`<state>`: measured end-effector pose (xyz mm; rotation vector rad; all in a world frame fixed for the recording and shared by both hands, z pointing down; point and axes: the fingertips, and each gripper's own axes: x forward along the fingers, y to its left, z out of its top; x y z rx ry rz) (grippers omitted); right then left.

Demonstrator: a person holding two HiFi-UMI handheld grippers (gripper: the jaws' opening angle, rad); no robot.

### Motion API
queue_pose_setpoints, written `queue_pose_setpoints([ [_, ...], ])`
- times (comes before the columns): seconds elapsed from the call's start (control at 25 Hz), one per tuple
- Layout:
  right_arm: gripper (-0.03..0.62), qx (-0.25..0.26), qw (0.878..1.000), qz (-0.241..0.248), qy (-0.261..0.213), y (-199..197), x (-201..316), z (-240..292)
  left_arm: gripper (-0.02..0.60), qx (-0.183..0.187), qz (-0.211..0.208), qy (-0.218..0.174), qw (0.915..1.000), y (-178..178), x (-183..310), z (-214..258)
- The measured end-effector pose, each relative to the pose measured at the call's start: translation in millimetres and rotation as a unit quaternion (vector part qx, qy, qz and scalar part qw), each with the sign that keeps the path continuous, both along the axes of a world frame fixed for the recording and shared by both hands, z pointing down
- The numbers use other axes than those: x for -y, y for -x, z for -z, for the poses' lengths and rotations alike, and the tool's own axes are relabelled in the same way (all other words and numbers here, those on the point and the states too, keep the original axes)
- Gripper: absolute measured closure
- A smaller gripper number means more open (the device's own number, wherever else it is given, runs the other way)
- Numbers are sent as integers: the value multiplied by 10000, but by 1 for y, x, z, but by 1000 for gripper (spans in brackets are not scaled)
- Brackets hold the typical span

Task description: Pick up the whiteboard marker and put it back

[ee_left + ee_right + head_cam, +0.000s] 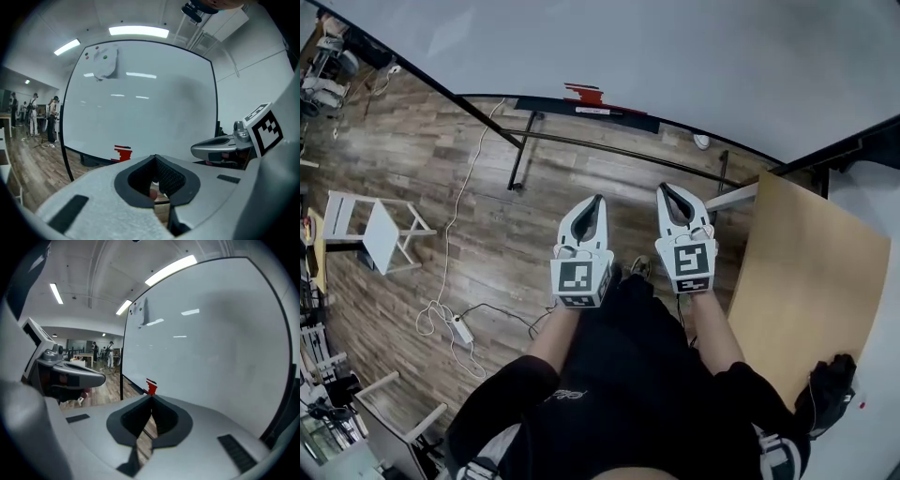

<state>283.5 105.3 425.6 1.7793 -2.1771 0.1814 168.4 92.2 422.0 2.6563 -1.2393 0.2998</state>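
Far left, a white stool [380,230] stood on the wood floor [487,216], with a power strip [461,330] lying near it. The marker [586,94], just a small red thing from here, sat on the tray [623,114] of the whiteboard [694,56], well apart from both tools. The left gripper [597,201] had its jaws pressed together on nothing and pointed at the board. The right gripper [663,189], just beside it, was closed up and empty too. A tan tabletop [806,281] was off to the right.
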Motion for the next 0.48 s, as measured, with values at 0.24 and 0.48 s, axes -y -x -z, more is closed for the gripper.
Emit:
queue_pose_setpoints([
  [0.24, 592, -511, 9963, 594, 339, 45, 64, -13, 577, -94, 260, 163, 9995, 31, 47, -15],
  [0.48, 592, -984, 9882, 957, 672, 92, 127, -27, 576, -206, 433, 300, 9984, 75, 98, -31],
])
